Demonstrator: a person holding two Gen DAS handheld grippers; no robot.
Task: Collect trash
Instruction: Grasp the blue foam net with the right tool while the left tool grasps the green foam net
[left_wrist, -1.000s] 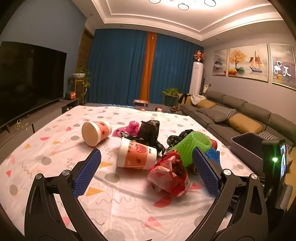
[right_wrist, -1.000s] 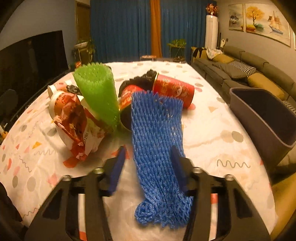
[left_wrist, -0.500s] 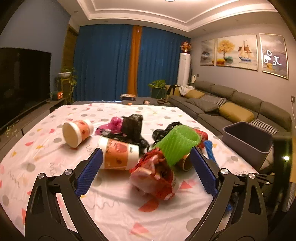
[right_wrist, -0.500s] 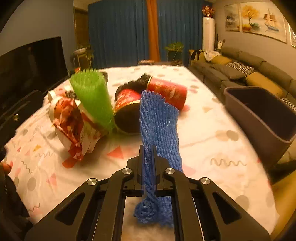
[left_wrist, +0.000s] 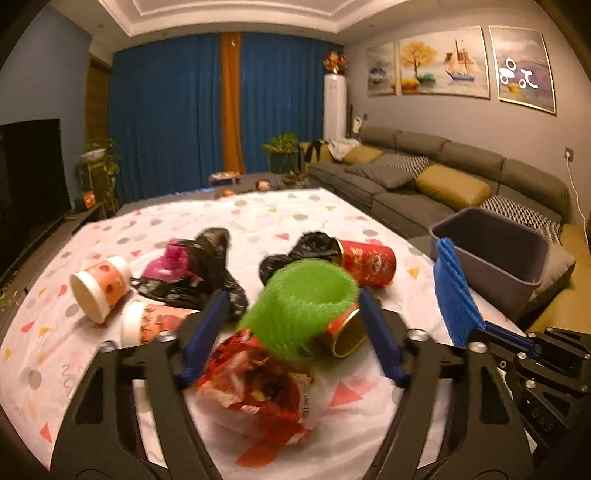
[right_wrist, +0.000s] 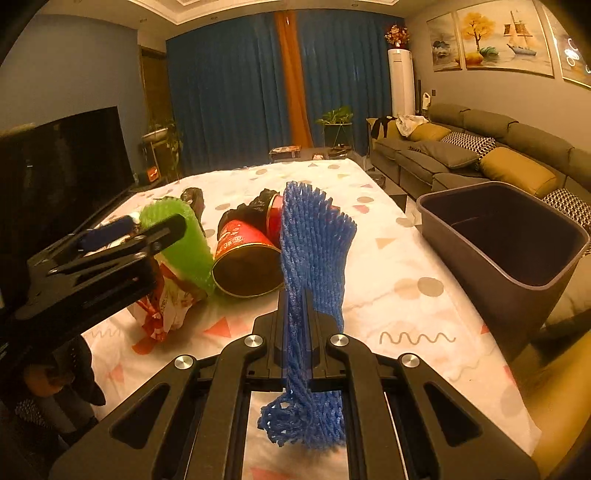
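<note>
Right gripper (right_wrist: 295, 325): clamped flat on the blue net (right_wrist: 314, 251), which stood up between the jaws and hung in a bunch below them; clear of the table (right_wrist: 399, 266).
Left gripper (left_wrist: 291, 332): jaws had just been closing, with the green net (left_wrist: 306, 295) between them; the pads looked not yet pressed on it, though blur made the contact hard to read.
Bin (right_wrist: 509, 236): stood off the table's right edge, open and seemingly empty, near the blue net.
Step in hand: I judged it to be two at once, carrying the blue net to the bin and gripping the green one.
Doing it well, right: keep the jaws tight until the net is over the bin's mouth; the hanging end should clear the rim before release.
Doing it well, left: squeeze the green net across its middle; it is soft and will flatten, so close fully. Lift straight off so the wrapper (left_wrist: 258, 384) beneath and the can (left_wrist: 343, 332) touching it are not dragged along.
Risk: the can could roll toward the right edge if nudged.
Nets: two, one blue, one green.
Cans: two red, lying on their sides near the table's middle, the second one (left_wrist: 365, 262) farther back.
Paper cups (left_wrist: 99, 288): two, on their sides toward the left edge.
Black bags (left_wrist: 210, 266): two, crumpled, mid-table.
Pink bag (left_wrist: 166, 258): one, against the left black bag.
Wrapper: one, red and white, nearest the front edge.
Bins: one.
</note>
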